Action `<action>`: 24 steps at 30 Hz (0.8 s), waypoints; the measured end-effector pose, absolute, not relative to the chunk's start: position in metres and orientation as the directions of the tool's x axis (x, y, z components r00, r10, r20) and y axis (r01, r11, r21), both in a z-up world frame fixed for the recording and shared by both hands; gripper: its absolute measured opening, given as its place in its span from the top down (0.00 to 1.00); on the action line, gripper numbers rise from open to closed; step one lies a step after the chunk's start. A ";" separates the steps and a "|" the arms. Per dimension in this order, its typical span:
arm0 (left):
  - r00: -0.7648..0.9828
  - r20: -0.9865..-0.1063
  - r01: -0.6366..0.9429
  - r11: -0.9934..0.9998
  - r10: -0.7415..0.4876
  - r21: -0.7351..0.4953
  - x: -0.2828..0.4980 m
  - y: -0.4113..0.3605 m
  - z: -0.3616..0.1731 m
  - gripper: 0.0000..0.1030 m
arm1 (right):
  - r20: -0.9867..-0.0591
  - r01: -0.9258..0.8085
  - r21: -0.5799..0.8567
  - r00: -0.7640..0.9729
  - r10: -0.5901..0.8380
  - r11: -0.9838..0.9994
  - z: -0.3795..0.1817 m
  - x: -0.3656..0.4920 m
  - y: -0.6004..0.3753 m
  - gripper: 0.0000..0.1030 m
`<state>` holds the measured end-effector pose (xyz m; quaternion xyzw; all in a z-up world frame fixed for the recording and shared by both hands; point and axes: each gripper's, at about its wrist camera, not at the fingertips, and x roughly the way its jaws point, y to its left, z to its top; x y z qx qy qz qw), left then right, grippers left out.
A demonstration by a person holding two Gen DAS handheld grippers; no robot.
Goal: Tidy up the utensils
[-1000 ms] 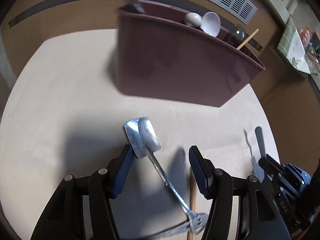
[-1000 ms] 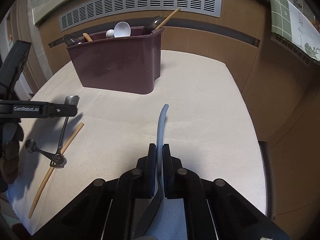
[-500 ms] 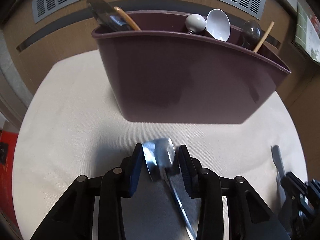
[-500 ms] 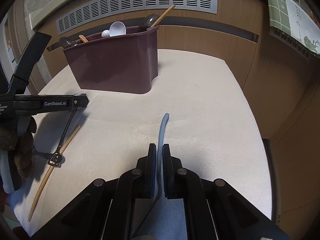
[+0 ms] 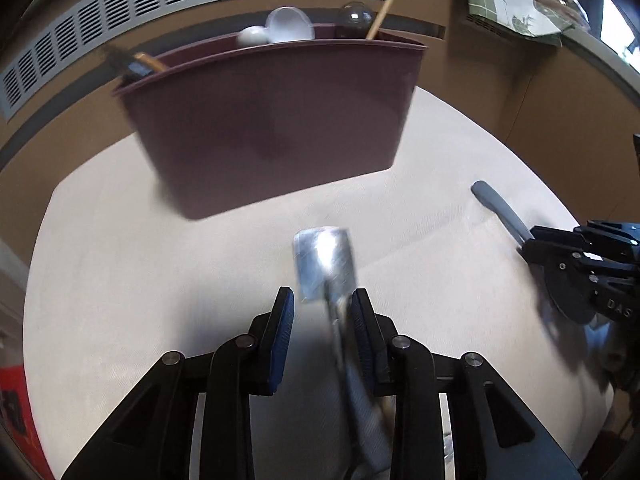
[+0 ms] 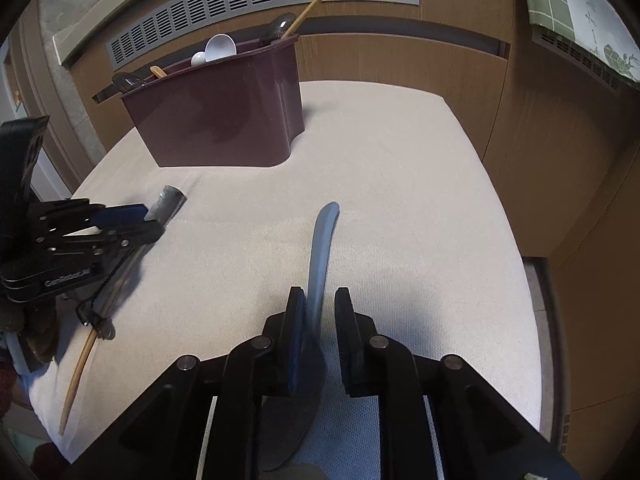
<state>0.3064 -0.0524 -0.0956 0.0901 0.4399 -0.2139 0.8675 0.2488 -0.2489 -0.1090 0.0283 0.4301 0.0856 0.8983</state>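
Observation:
A maroon utensil caddy [image 5: 276, 120] stands at the back of the table, also in the right wrist view [image 6: 224, 116], holding white spoons, dark ladles and a chopstick. My left gripper [image 5: 322, 314] holds a square-ended metal spoon [image 5: 324, 260] lifted off the table, its handle against the right pad. The jaws stand fairly wide. My right gripper [image 6: 316, 312] has its jaws slightly apart around a grey-blue spatula handle [image 6: 322, 248], which rests against the left pad.
A wooden chopstick [image 6: 82, 364] and a small dark metal utensil [image 6: 94, 320] lie at the table's left front. A wooden wall with a vent grille stands behind the caddy. A green-checked cloth [image 6: 576, 12] lies on the right counter.
My left gripper closed around the metal spoon, lifted it and swung right. My right gripper's jaws have parted slightly around the spatula handle.

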 end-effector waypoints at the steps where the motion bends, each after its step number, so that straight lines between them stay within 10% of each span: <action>1: 0.520 -0.803 0.443 0.896 -0.291 -0.038 0.307 -0.048 -0.096 0.68 | -0.770 -0.130 0.121 0.613 0.175 0.984 -0.109 0.249 -0.247 0.82; 7: 0.504 -0.824 0.367 0.928 -0.257 -0.065 0.311 -0.038 -0.091 0.68 | -0.783 -0.142 0.051 0.608 0.128 0.989 -0.108 0.267 -0.230 0.75; 11: 0.488 -0.824 0.347 0.930 -0.287 -0.119 0.307 -0.054 -0.083 0.68 | -0.775 -0.153 -0.003 0.625 0.094 0.988 -0.106 0.283 -0.223 0.95; 24: 0.486 -0.854 0.246 0.967 -0.184 -0.068 0.333 -0.080 -0.088 0.63 | -0.721 -0.157 0.048 0.678 0.143 0.986 -0.095 0.262 -0.234 0.96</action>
